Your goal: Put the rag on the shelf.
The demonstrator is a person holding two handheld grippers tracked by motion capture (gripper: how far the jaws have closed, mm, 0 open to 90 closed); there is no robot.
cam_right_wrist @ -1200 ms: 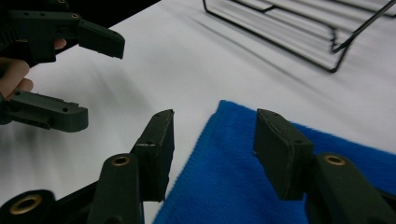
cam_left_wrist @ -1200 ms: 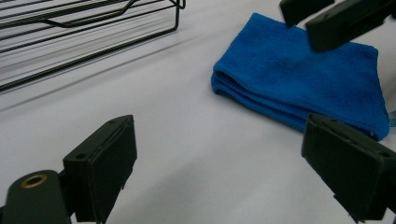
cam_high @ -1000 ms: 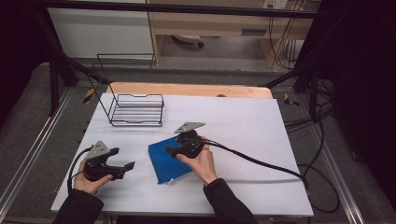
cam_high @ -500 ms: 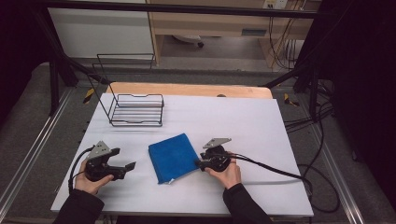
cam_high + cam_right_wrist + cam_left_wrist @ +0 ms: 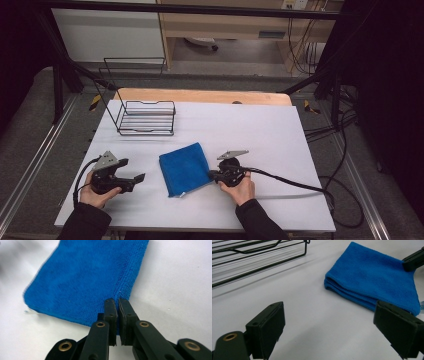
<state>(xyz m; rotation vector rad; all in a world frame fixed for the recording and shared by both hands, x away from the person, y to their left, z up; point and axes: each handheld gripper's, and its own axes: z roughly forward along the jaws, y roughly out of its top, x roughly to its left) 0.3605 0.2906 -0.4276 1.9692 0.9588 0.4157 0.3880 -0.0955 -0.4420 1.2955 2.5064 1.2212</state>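
Note:
A folded blue cloth (image 5: 184, 167) (image 5: 374, 277) (image 5: 85, 277) lies flat on the white table (image 5: 260, 130). My right gripper (image 5: 212, 175) (image 5: 117, 301) rests low at the cloth's right edge. Its jaws have just been closing and now stand together on the near corner of the cloth, which is pinched between them. In the left gripper view a right gripper fingertip (image 5: 413, 261) touches that edge of the cloth. My left gripper (image 5: 141, 177) (image 5: 329, 306) is held left of the cloth and points at it, wide open with nothing between its fingers.
A black wire basket (image 5: 147, 117) (image 5: 249, 255) stands at the back left of the table. The right gripper's cable (image 5: 295, 182) trails off to the right. Bare white table lies in front of the cloth and on the right half.
My right gripper came off the top of the cloth, moved right and down to its right edge, and shut its jaws there. The left gripper stayed still.

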